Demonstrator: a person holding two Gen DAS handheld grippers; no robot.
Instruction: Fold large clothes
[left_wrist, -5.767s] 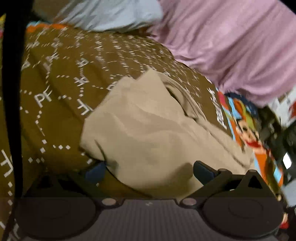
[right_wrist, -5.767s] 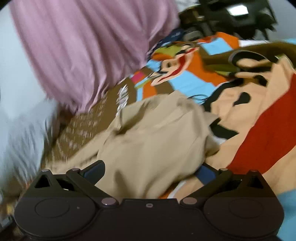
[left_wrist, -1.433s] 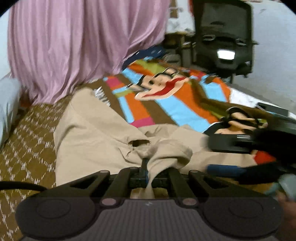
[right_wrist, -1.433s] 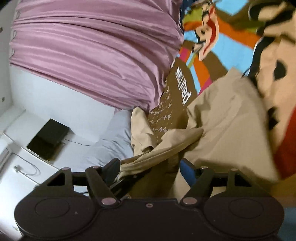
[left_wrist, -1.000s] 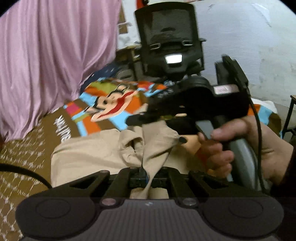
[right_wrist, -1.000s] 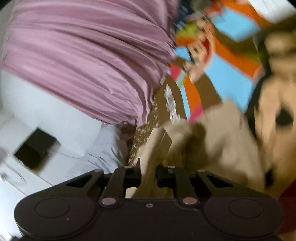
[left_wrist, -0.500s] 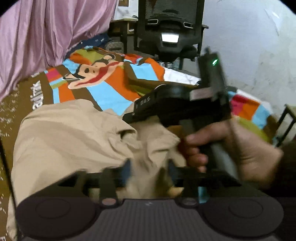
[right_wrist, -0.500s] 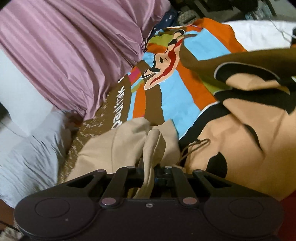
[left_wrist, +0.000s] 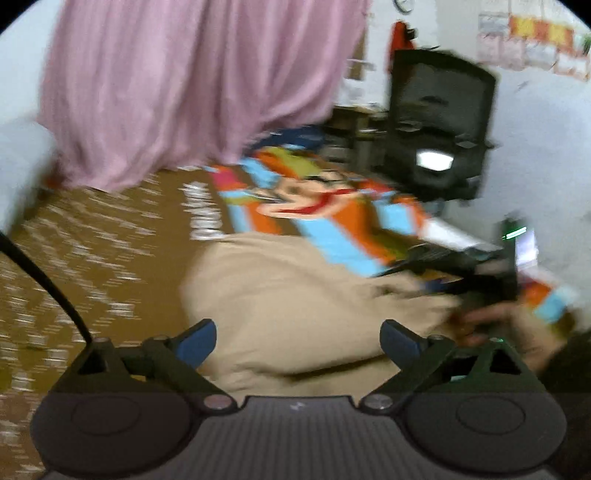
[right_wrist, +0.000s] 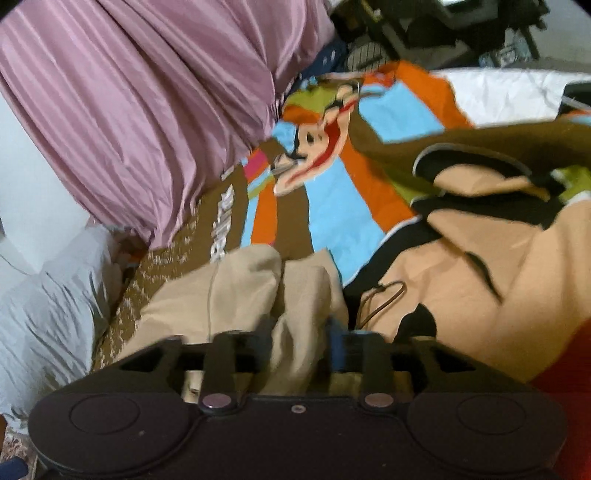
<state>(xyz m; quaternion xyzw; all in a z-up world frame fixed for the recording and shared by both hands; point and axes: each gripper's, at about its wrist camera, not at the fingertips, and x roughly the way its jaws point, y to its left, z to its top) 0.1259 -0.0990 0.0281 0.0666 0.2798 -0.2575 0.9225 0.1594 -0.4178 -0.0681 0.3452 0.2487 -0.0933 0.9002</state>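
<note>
Right up against the left wrist camera, the left gripper (left_wrist: 297, 338) had its two blue-padded fingers spread wide with nothing between them, sitting just over the near edge of the beige garment (left_wrist: 295, 295). That garment was lying in a rounded heap on the cartoon-print bedspread (left_wrist: 332, 206), partly on the brown patterned side and partly on the bright striped bit. Looked like trousers or something similar, but honestly too blurry to call.

Over in the right wrist view, the right gripper (right_wrist: 299, 350) had its fingers only partway apart, with a bunched fold of the same beige cloth still standing between them. Couldn't tell if it was actually pinching or just letting go, so take that with salt. A thin brown cord (right_wrist: 384, 299) lay looped on the bedspread just beside the cloth.

Further back were the pink curtain (left_wrist: 184, 85), a grey pillow (right_wrist: 48, 306) off to the side, and a black office chair (left_wrist: 439, 122) past the foot of the bed.

Progress-wise, I'd say it was maybe one fold in: the cloth was doubled over but lumpy, edges not lined up. Smoothing and at least another fold seemed left.
</note>
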